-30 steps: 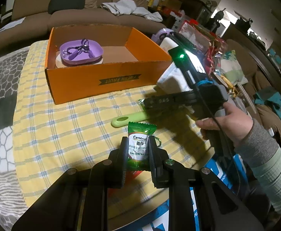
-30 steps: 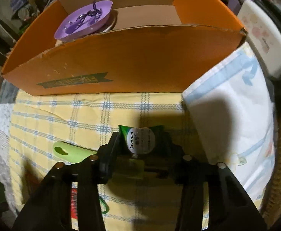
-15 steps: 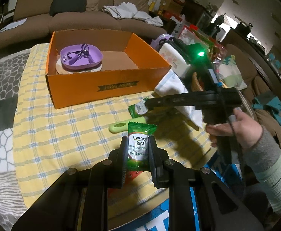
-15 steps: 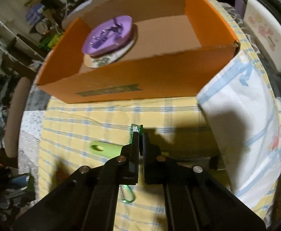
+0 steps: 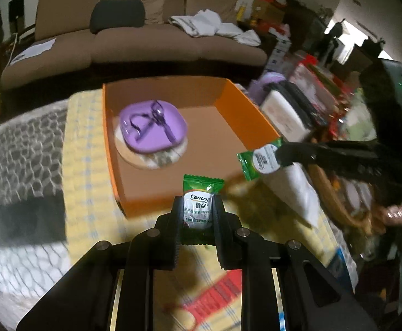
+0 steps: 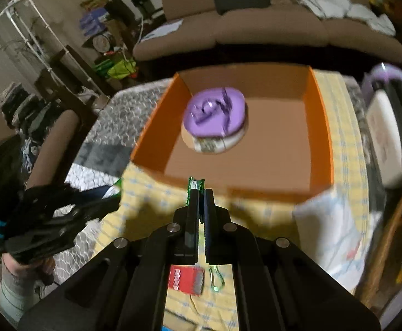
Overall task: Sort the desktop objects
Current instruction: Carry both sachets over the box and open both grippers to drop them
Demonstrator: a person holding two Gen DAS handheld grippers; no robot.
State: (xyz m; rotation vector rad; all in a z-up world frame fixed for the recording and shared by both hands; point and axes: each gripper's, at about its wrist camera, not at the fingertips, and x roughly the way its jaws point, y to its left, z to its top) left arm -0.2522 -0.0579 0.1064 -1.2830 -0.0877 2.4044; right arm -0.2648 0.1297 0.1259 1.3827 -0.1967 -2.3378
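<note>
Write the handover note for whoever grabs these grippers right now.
Left hand-held gripper: shut on a green Centrum sachet, held near the orange box's front wall.
Right hand-held gripper: shut on a second sachet, held at the box's right front corner.
In the box: a purple dish stacked on a plate, nothing else visible.
On the checked cloth, still unsorted: a red item and a green clip.
Left to do: drop both sachets in the box, then fetch the rest.
</note>
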